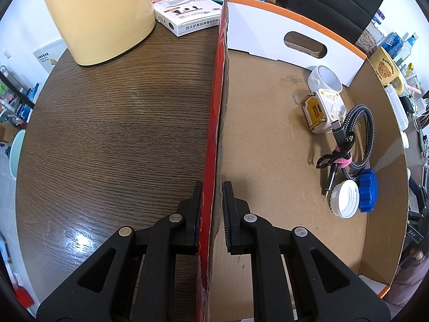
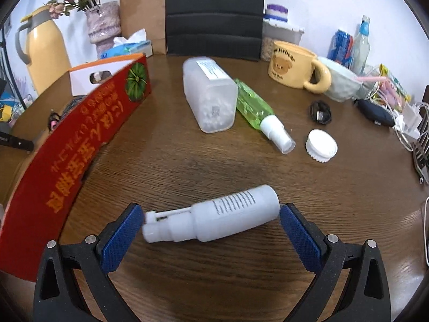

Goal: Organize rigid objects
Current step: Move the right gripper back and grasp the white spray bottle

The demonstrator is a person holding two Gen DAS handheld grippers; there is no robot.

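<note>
Two claws are seen here. The left gripper [image 1: 211, 209] is pinched tight on the red side wall of the cardboard box [image 1: 218, 112], pads on either side. The right gripper [image 2: 211, 222] is spread wide around a white spray bottle [image 2: 214, 218] lying flat on the table [image 2: 187, 268], pads just beside its ends, contact can't be told. Farther off, a green spray bottle [image 2: 250, 106], white cap [image 2: 321, 145] and clear container [image 2: 209, 95] are left lying on the table.
</note>
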